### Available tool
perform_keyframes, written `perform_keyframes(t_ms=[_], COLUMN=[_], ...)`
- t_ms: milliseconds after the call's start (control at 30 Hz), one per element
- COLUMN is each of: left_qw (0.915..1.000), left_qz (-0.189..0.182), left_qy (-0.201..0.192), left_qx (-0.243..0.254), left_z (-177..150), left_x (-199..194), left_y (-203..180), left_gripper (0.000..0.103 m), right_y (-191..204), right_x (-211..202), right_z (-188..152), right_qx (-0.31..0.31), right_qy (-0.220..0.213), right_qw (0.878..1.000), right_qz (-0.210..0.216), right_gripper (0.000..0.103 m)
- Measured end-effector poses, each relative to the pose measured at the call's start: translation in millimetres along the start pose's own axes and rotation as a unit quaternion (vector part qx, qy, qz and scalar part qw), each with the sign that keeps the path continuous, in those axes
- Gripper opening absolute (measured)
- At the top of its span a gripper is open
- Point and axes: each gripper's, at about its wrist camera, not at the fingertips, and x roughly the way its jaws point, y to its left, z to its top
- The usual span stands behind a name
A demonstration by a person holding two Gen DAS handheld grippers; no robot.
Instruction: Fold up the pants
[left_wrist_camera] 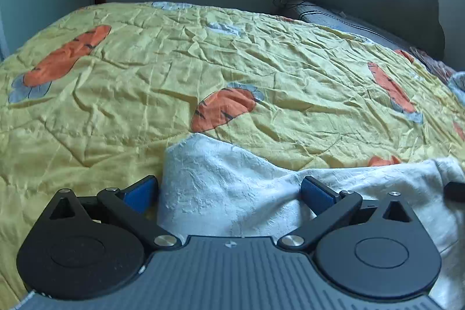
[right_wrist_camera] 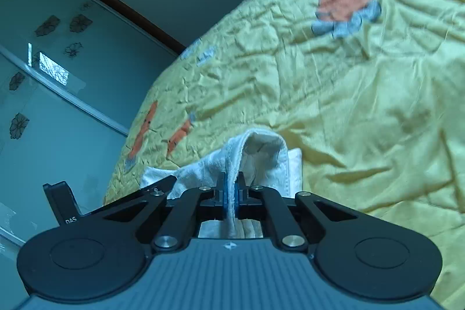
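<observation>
I see the pants (left_wrist_camera: 232, 193): white, crinkled textured fabric, bunched low in the left wrist frame, spreading toward the lower right. In the right wrist frame, pants (right_wrist_camera: 261, 161) at bottom centre, one hemmed edge arched up in a fold.

The bedspread (left_wrist_camera: 174, 71) is yellow — printed with orange carrots (left_wrist_camera: 223, 108). The pants (left_wrist_camera: 226, 188) are white. Blue pads (left_wrist_camera: 315, 192) sit on black grippers.

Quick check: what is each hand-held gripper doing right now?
Left hand-held gripper: open, white pants between its fingers, ungripped.
Right hand-held gripper: shut on the white pants.
</observation>
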Motion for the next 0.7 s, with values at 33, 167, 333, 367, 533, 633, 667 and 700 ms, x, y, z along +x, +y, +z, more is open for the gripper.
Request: perform_keyframes(t_ms=[33, 167, 333, 367, 533, 633, 667, 700], left_qw=[0.9999, 0.9997, 0.9991, 0.9985, 0.9957, 0.9907, 0.989, 0.9879], left_qz=[0.003, 0.009, 0.008, 0.007, -0.051, -0.029, -0.016, -0.005], left_qy=[-0.011, -0.011, -0.036, -0.046, -0.066, -0.083, -0.086, -0.08], left_qx=[0.007, 0.019, -0.023, -0.027, 0.04, 0.104, 0.12, 0.133], left_z=[-2.0, 2.0, -4.6, -9.2, -46.2, -75.7, -85.0, -93.3], left_x=[1.8, 7.3, -30.2, -47.0, -112.9, -130.1, -131.9, -131.3], left_y=[-0.2, -5.0, 8.9, 10.8, -3.4, -20.5, -23.9, -26.2], left_gripper=[0.103, 0.102, 0.097, 0.097, 0.099, 0.099, 0.099, 0.099], right_y=[-9.2, -28.4, -16.8, -9.6, 38.7, 42.0, 36.5, 29.1], right_x=[5.9, 12.5, -24.3, -39.0, -75.0, -80.0, -81.1, -82.4], right_z=[-0.8, -8.3, -12.9, -17.1, -58.5, -81.9, -84.8, -85.5], right_qx=[0.015, 0.059, 0.07, 0.053, -0.036, -0.068, -0.06, -0.042], right_qy=[0.01, 0.003, -0.029, -0.046, -0.035, -0.028, -0.027, -0.027], right_qw=[1.0, 0.998, 0.997, 0.998, 0.999, 0.997, 0.998, 0.998], right_qz=[-0.005, 0.019, -0.004, -0.008, -0.007, -0.024, -0.026, -0.024], right_gripper=[0.004, 0.004, 0.01, 0.01, 0.05, 0.074, 0.074, 0.074])
